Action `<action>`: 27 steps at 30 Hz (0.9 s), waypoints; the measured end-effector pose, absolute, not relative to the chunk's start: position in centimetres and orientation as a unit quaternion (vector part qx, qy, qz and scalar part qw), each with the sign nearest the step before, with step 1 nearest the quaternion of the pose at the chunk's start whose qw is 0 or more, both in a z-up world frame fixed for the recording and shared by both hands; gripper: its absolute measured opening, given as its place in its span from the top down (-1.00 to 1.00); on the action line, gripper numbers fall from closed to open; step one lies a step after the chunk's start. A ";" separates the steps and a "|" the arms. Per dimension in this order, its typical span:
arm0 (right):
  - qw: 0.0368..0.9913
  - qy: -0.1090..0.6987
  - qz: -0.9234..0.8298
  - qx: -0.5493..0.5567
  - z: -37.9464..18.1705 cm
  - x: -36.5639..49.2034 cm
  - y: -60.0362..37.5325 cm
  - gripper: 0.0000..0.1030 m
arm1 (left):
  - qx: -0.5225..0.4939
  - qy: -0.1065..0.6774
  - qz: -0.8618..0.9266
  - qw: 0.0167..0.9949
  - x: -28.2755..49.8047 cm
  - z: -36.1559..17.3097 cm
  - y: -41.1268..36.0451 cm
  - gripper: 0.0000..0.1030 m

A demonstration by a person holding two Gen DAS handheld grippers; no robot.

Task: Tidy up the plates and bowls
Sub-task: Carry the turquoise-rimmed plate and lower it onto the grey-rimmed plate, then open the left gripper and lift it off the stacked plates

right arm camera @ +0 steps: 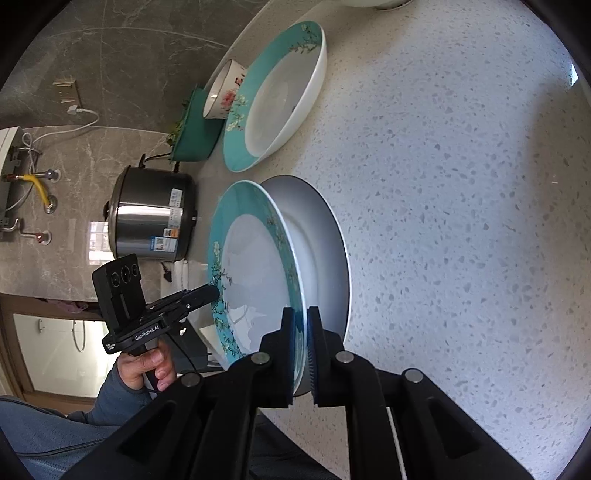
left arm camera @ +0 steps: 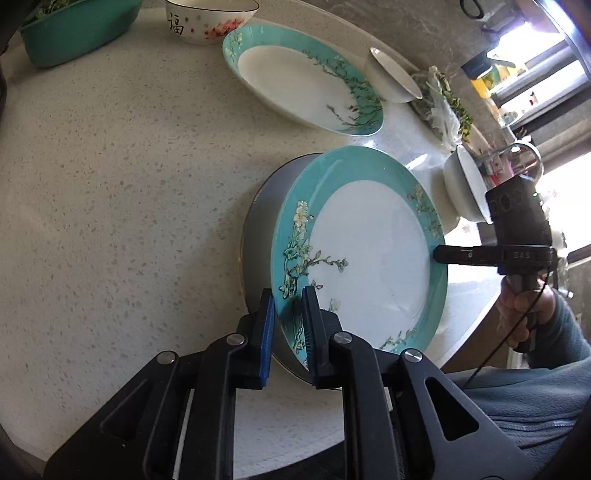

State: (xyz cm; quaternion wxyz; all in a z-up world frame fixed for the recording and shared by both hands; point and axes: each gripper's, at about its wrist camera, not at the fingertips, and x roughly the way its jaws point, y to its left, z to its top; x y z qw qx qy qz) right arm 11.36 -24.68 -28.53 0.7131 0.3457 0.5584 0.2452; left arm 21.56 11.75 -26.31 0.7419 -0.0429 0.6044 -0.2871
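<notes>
Both grippers pinch the same teal plate (left arm camera: 369, 254), on opposite rim edges. The left gripper (left arm camera: 288, 325) has its jaws nearly together with the plate's near rim between the blue pads (left arm camera: 266, 332); contact looks light, possibly a sliver of gap on one side, hard to tell. The right gripper (right arm camera: 300, 350) has its jaws pressed onto the rim, pads on either face. In the left wrist view the right gripper (left arm camera: 437, 254) shows as a black tip clamped on the far rim, hand (left arm camera: 517, 314) below it.

The plate sits just ahead of each set of jaws, tilted, over a grey dish (left arm camera: 266, 229) that rests on the tabletop (left arm camera: 110, 184). Whether plate and dish touch, I cannot tell.

Beyond the jaws is a second teal plate (left arm camera: 303, 81) flat on the tabletop, well apart from the held one. Past it are a floral bowl (left arm camera: 207, 22) and a green basin (left arm camera: 74, 29). To the right of the second plate is a white bowl (left arm camera: 395, 77), with another white bowl (left arm camera: 465, 184) nearer the right gripper.

In the right wrist view the left gripper (right arm camera: 207, 295) is left of the jaws, with a rice cooker (right arm camera: 155, 218) beyond it.
</notes>
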 end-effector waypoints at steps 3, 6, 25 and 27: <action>0.723 0.562 0.230 0.330 -28.2 11.6 -23.9 0.78 | -0.039 0.605 -0.283 0.743 21.7 -26.5 11.4 0.73; 0.730 0.562 0.216 0.324 -28.1 11.6 -23.7 0.77 | -0.028 0.605 -0.284 0.743 22.0 -26.3 10.9 0.72; 0.810 0.579 0.072 0.062 -24.7 11.3 -16.6 0.43 | 0.067 0.582 -0.287 0.758 20.7 -25.7 8.5 0.62; 0.812 0.579 0.058 0.052 -24.6 11.1 -16.2 0.42 | 0.071 0.581 -0.288 0.758 20.6 -25.7 8.5 0.61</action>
